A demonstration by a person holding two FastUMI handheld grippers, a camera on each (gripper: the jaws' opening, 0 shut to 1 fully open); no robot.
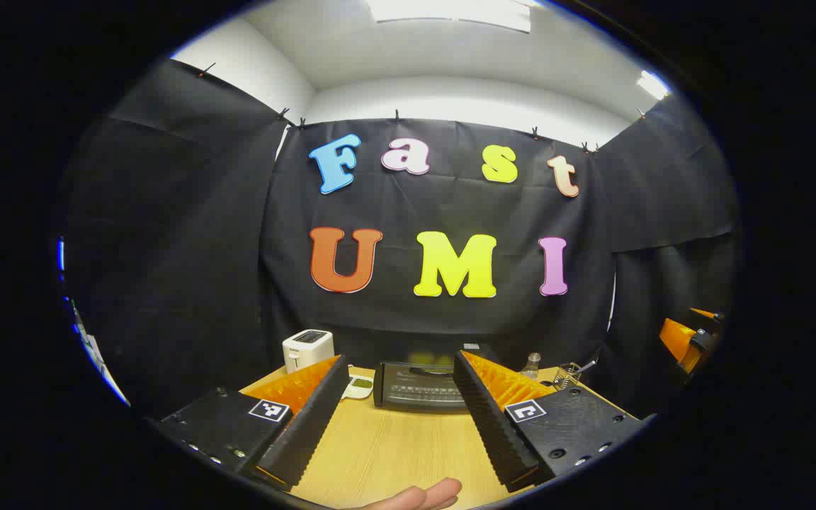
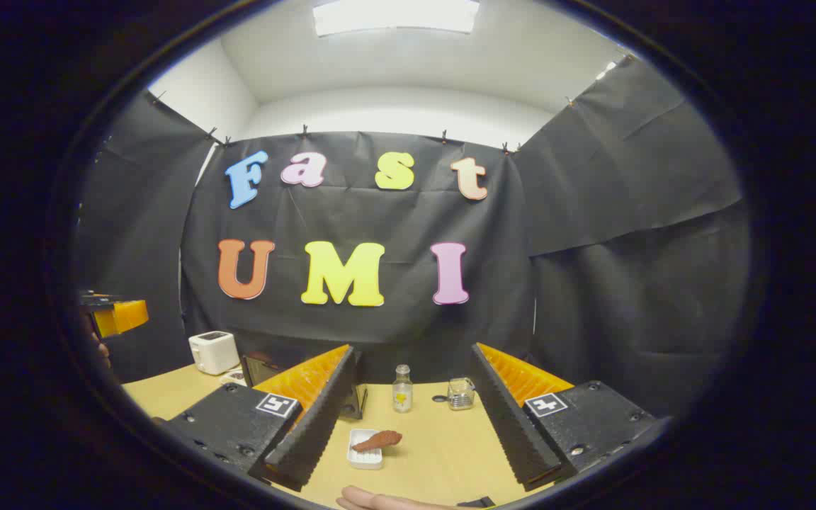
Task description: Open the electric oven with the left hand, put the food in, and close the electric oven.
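Both grippers are hanging above the wooden table (image 1: 394,453), pointed at the back wall of the booth. In the left gripper view, the left gripper (image 1: 399,425) is holding its jaws wide apart with nothing between them, and the oven (image 1: 418,386) is sitting straight ahead at the far side of the table, framed in the gap between the two fingers. Its door is facing forward and looks closed. A white toaster (image 1: 307,349) is standing to the left of the oven, a small white dish (image 1: 360,386) with something green on it is lying just beside the oven's left edge, and a glass bottle (image 1: 533,365) and a wire holder (image 1: 569,373) are standing to its right. A fingertip (image 1: 429,494) is poking into the bottom of this view.

In the right gripper view, the right gripper (image 2: 408,428) is also gaping wide and gripping nothing. The food (image 2: 378,440), a reddish-brown piece, is resting on a little white tray (image 2: 364,458) on the table between the fingers, nearer the left one. Behind it, the bottle (image 2: 401,389) and a small glass jar (image 2: 460,394) are standing well apart from the tray. The toaster (image 2: 213,352) is showing at the far left, with the oven (image 2: 261,368) partly hidden behind the left finger.
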